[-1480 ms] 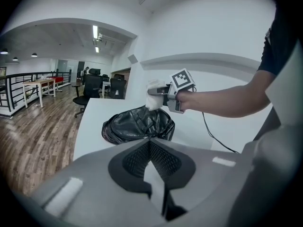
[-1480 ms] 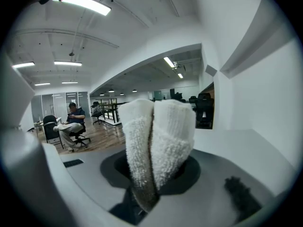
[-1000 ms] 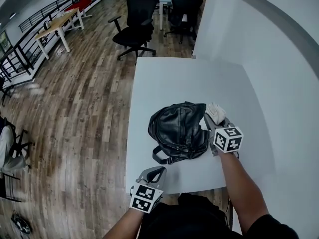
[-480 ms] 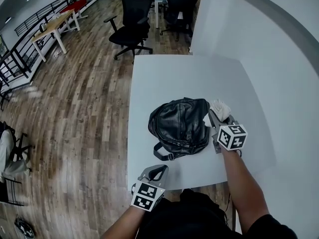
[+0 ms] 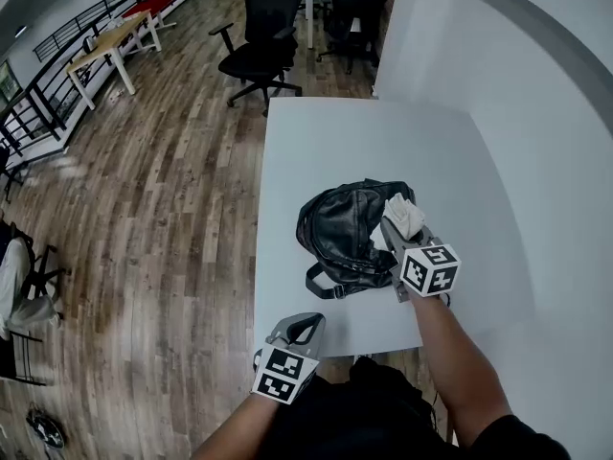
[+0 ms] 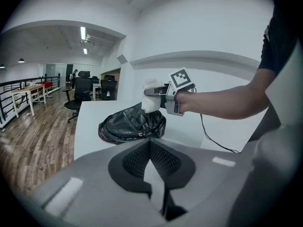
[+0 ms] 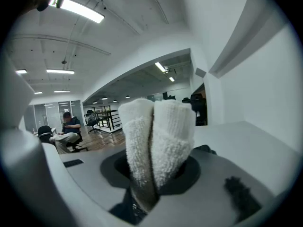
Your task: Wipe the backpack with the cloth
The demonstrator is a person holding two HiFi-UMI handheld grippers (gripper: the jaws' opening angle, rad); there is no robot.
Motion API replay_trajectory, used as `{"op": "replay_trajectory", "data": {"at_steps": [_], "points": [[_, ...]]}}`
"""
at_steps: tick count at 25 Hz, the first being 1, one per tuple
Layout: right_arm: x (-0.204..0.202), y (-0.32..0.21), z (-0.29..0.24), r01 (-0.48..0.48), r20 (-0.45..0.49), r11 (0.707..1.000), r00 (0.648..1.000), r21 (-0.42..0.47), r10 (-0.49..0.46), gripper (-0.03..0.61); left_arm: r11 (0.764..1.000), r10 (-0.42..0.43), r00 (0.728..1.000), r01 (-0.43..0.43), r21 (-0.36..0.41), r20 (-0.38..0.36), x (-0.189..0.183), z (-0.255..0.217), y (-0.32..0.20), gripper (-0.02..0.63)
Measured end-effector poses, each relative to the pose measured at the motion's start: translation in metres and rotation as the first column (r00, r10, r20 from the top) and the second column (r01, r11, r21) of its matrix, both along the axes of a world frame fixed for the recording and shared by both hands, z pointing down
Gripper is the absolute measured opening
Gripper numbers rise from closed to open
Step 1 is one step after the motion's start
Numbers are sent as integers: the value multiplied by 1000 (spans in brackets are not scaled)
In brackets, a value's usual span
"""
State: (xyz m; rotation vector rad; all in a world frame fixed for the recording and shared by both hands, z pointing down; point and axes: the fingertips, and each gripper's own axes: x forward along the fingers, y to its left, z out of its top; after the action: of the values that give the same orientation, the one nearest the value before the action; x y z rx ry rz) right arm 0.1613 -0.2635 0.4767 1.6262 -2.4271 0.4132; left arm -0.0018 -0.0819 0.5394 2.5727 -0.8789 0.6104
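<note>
The backpack (image 5: pixel 340 233) lies on the table (image 5: pixel 383 142), toward its near edge and closer to its left edge. The right gripper (image 5: pixel 397 220) is clamped on the folded white cloth (image 5: pixel 404 214), held at the backpack's right end; contact cannot be confirmed. The left gripper (image 5: pixel 297 329) hangs off the near edge, jaws together and empty. Step in hand, as judged: starting the wipe. The next move calls for pressing the cloth down and stroking leftward across the leather.

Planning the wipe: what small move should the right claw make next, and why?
Probably lower the right claw so the cloth presses onto the backpack: it grips the cloth over the bag's right edge, and contact looks unclear.
</note>
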Motion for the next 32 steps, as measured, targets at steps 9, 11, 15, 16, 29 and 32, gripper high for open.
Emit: {"op": "replay_trajectory", "data": {"at_steps": [9, 11, 15, 16, 29, 32], "points": [[-94, 5, 40, 145, 32, 987, 989, -77, -142, 101, 992, -123, 992, 123, -16, 2, -47, 3, 12, 6], [-109, 5, 48, 169, 31, 981, 986, -91, -167, 101, 989, -147, 989, 147, -21, 7, -58, 5, 15, 6], [-129, 2, 61, 201, 35, 973, 979, -115, -199, 101, 981, -190, 982, 191, -27, 14, -74, 8, 19, 6], [-133, 0, 64, 208, 38, 971, 978, -120, -205, 101, 979, -199, 980, 200, -27, 15, -77, 8, 20, 6], [-148, -6, 84, 250, 44, 954, 968, -165, -246, 101, 964, -262, 965, 262, -30, 25, -91, 12, 24, 6], [-142, -5, 85, 247, 46, 954, 969, -170, -243, 101, 967, -254, 967, 254, -29, 23, -87, 12, 22, 6]]}}
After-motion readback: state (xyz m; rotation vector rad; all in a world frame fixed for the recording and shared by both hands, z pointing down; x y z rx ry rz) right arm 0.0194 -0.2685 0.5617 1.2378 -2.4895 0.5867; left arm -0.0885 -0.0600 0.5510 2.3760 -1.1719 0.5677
